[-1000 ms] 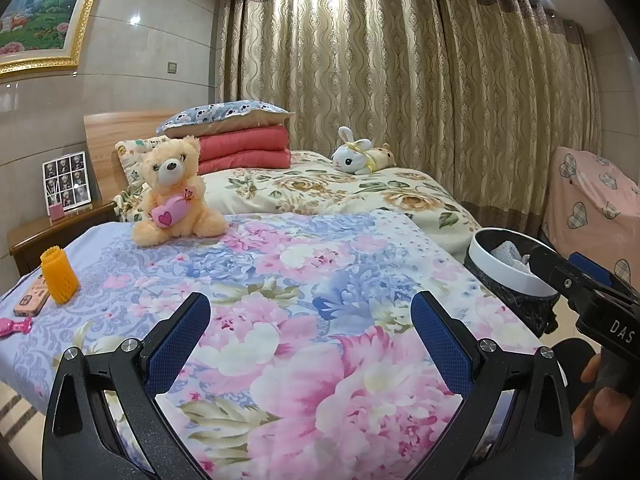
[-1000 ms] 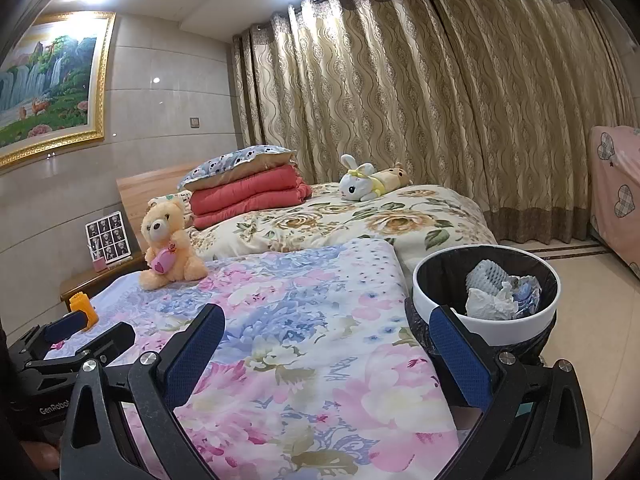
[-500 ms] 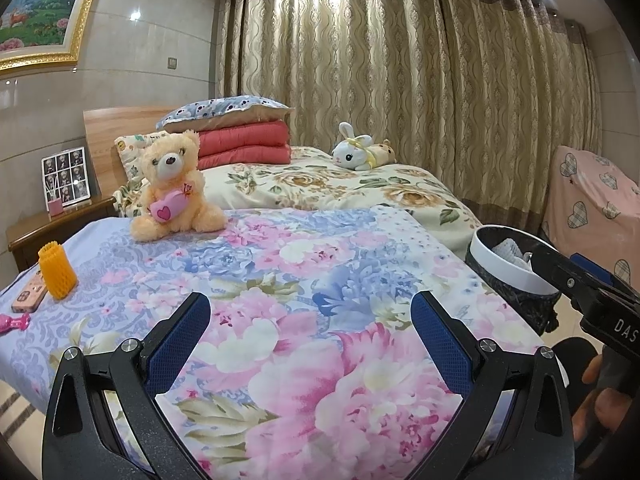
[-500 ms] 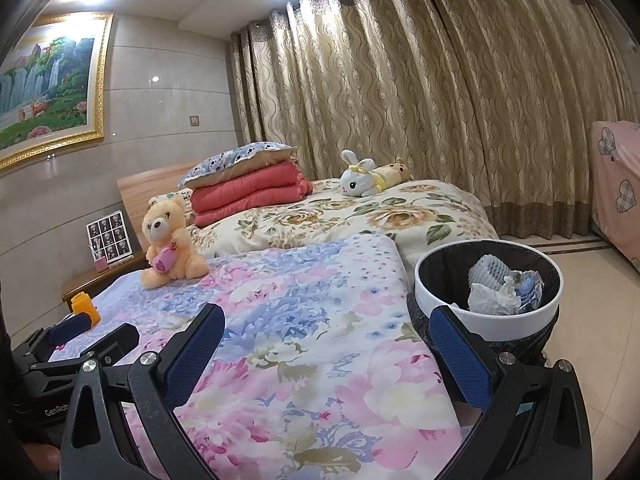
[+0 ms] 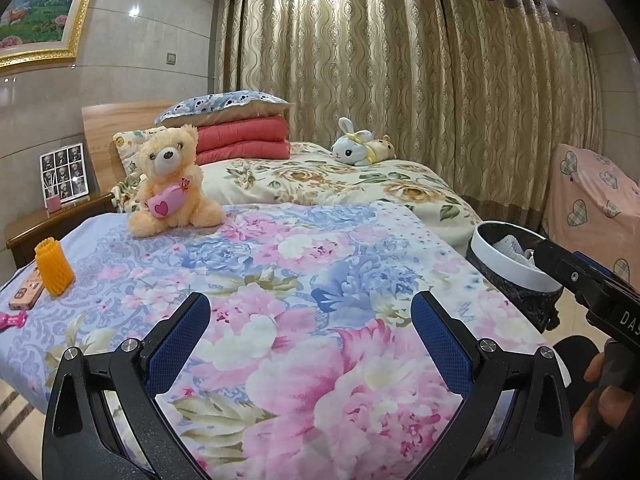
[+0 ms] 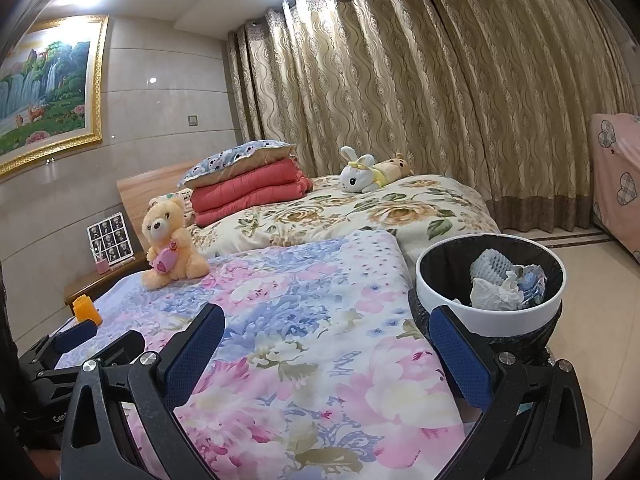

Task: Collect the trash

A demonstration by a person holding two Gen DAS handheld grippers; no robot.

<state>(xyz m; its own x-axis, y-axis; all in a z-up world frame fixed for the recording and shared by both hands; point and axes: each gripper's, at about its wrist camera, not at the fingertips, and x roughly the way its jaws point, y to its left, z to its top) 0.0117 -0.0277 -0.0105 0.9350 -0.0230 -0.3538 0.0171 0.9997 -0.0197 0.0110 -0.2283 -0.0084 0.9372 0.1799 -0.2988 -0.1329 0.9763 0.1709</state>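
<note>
Hovering over the floral bedspread [image 5: 320,280], left gripper [image 5: 308,312] and right gripper [image 6: 328,332] gape wide, empty

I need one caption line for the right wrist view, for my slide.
Open right gripper over a floral bedspread, beside a trash bin holding crumpled paper.

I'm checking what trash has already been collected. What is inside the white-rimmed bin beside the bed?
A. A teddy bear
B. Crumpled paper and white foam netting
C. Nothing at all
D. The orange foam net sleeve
B: the right wrist view shows the bin holding crumpled paper and white foam netting, while the orange foam net sleeve stands on the bedspread.
</note>
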